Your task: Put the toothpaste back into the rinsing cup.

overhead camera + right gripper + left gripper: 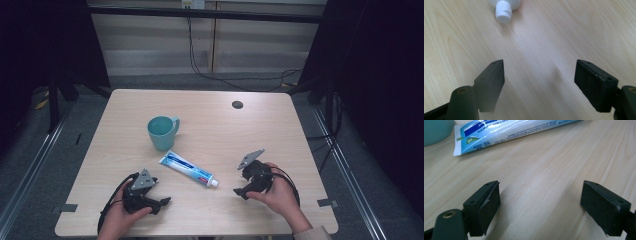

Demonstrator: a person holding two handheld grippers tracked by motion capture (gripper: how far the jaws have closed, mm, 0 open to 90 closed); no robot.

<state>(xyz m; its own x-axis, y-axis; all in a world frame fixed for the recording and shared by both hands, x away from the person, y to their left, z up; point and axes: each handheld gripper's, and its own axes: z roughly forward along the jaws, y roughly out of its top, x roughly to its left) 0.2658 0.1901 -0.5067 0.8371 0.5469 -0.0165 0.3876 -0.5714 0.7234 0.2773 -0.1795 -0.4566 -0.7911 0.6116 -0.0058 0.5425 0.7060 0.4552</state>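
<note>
A blue and white toothpaste tube (187, 168) lies slantwise on the wooden table (260, 130), its white cap (214, 183) pointing to the front right. A teal mug (161, 132) stands upright just behind its flat end. My left gripper (162, 202) rests near the front left edge, open, nothing between its jaws. In the left gripper view the tube (511, 132) and the mug (436, 131) lie ahead of the open left gripper (541, 200). My right gripper (241, 183) is held a short way right of the cap, open. The right gripper view has the cap (503, 11) ahead of the empty right gripper (540, 82).
A small dark round hole (237, 104) sits near the table's back edge. Black cables (225, 75) trail on the floor behind the table. Dark stands (55, 95) flank it on both sides. Bare wood lies between the two grippers and along the right half.
</note>
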